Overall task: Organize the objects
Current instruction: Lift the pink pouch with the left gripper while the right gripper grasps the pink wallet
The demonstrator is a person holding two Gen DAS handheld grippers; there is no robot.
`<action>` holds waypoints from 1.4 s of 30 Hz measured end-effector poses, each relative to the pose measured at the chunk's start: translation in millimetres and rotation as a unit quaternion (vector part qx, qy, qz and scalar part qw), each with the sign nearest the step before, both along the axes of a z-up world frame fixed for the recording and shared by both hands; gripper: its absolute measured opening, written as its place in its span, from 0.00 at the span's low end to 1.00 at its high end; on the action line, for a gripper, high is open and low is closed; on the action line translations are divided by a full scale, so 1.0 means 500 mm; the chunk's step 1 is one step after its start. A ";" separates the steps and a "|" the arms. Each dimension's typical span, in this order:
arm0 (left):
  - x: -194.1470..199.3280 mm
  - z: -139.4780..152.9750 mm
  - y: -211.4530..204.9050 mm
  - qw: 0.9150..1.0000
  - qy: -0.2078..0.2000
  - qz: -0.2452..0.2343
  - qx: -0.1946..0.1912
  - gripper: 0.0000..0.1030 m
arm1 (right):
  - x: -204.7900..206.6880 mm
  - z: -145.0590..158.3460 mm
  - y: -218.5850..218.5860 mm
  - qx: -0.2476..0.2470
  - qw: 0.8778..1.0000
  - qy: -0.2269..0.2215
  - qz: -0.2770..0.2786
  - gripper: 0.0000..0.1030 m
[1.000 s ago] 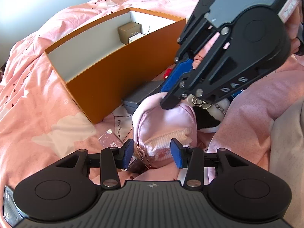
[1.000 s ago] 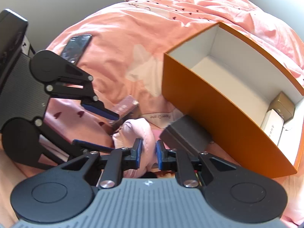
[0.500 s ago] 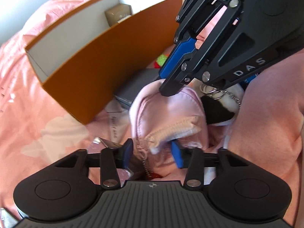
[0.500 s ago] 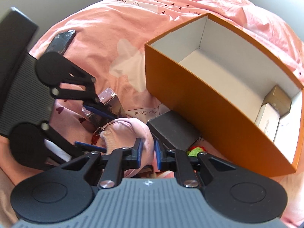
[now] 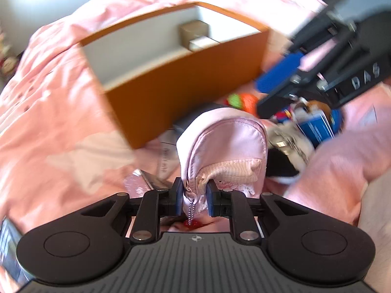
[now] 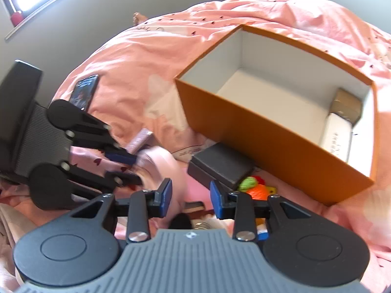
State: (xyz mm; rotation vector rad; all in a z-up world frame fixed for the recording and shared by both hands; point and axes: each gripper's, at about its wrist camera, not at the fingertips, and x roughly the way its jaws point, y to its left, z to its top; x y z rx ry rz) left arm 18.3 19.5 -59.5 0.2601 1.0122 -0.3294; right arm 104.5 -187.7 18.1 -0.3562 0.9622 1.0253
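A small pink zip pouch (image 5: 227, 141) lies on the pink bedcover in front of an open orange box (image 5: 185, 83). My left gripper (image 5: 194, 195) is closing, and its blue pads press the pouch's zipper end, with the bead chain hanging between them. From the right wrist view, the left gripper (image 6: 133, 168) pinches the pouch (image 6: 168, 163) from the left. My right gripper (image 6: 190, 195) is opening; the pouch sits just beyond its left pad and nothing is gripped. In the left wrist view the right gripper (image 5: 271, 92) hovers above and right of the pouch.
The orange box (image 6: 256, 131) holds a brown box (image 6: 347, 102) and a white box (image 6: 338, 134) at one end. Before it lie a dark grey box (image 6: 220, 166), an orange-green toy (image 6: 254, 186), a keyring plush (image 5: 288, 156) and a blue packet (image 5: 317, 127). A phone (image 6: 84, 91) lies far left.
The left jaws have closed onto the pouch's zipper end. The right gripper has let go of the pouch's top, widened its jaws and drawn away from it.
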 end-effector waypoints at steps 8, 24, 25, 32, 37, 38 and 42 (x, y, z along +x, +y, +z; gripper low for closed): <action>0.022 0.054 0.055 0.996 -0.002 0.078 -0.038 0.21 | -0.020 -0.033 0.038 -0.050 0.998 -0.012 0.046 0.34; 0.039 0.045 0.083 0.994 -0.015 0.105 -0.027 0.21 | -0.087 -0.191 0.171 -0.201 0.963 -0.101 0.151 0.48; 0.040 0.044 0.083 0.994 -0.014 0.105 -0.029 0.21 | -0.091 -0.196 0.174 -0.208 0.960 -0.112 0.152 0.51; 0.036 0.043 0.082 0.994 -0.011 0.104 -0.034 0.21 | -0.105 -0.207 0.172 -0.220 0.954 -0.130 0.156 0.34; 0.031 0.047 0.081 0.994 -0.012 0.105 -0.036 0.21 | -0.111 -0.179 0.155 -0.201 0.958 -0.141 0.147 0.14; 0.030 0.050 0.081 0.994 -0.013 0.105 -0.038 0.21 | -0.111 -0.169 0.149 -0.195 0.959 -0.145 0.143 0.13; 0.026 0.061 0.081 0.993 -0.016 0.106 -0.047 0.21 | -0.108 -0.122 0.122 -0.170 0.963 -0.170 0.119 0.06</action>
